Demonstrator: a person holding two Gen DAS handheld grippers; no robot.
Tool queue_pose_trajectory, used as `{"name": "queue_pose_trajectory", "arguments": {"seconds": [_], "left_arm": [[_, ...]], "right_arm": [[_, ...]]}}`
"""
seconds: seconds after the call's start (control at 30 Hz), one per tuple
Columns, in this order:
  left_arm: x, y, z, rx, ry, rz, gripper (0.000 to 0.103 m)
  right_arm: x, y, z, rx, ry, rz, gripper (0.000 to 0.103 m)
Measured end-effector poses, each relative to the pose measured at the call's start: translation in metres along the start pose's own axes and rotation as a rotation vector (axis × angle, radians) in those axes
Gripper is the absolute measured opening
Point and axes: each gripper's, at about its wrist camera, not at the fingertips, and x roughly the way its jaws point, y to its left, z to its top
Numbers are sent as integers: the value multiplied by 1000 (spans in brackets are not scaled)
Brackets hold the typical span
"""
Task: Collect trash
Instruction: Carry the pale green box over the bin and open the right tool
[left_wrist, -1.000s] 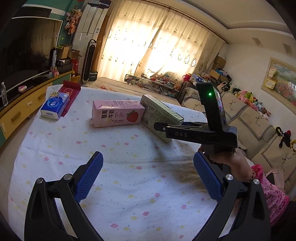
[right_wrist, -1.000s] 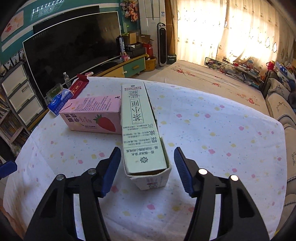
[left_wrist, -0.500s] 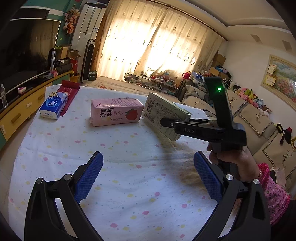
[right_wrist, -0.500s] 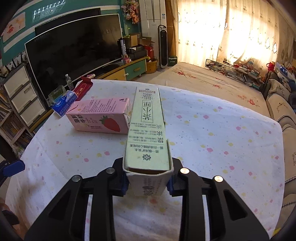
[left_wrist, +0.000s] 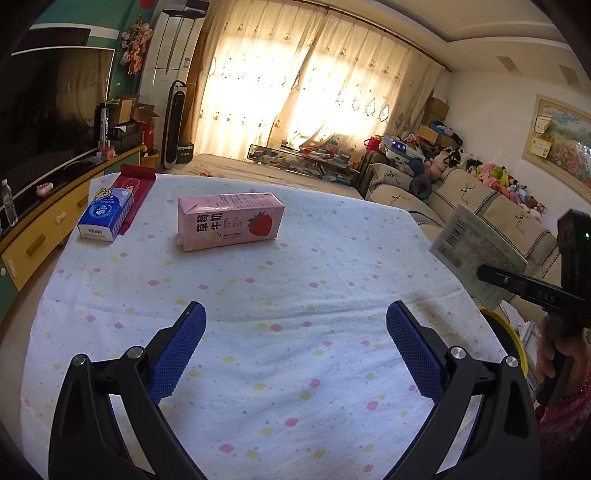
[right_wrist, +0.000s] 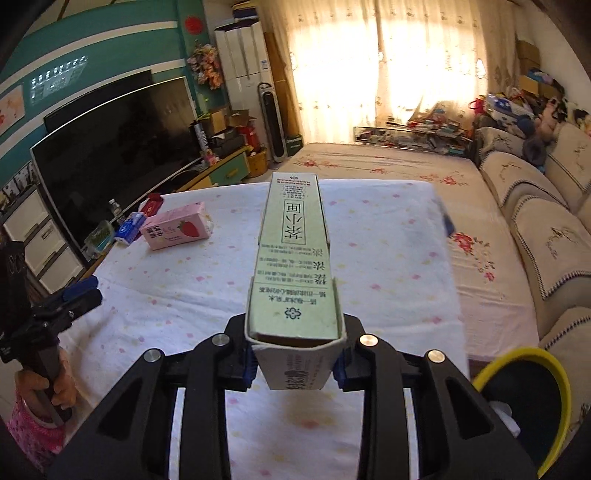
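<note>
Two tongs: right gripper (right_wrist: 295, 363) clamps green carton (right_wrist: 293, 258) near table's edge (left gripper (left_wrist: 295, 343) gapes).

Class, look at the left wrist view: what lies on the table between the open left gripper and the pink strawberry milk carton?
Nothing: only bare dotted white tablecloth lies between the left gripper and the pink strawberry milk carton, shown in the left wrist view.

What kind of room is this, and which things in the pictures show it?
Most likely a home living room. A large television stands on a low cabinet, a sofa runs along the opposite side, and curtains cover a wide window.
</note>
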Motion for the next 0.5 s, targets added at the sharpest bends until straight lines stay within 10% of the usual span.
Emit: {"name": "queue_pose_trajectory", "arguments": {"seconds": [0.43,0.5], "left_arm": [[2,-6,-2,33,4,24,97],[2,-6,-2,34,5,26,97]], "right_arm": [[-64,-154,-92,307,58,-373,31],[-67,-165,-97,326,54,-405,47]]}}
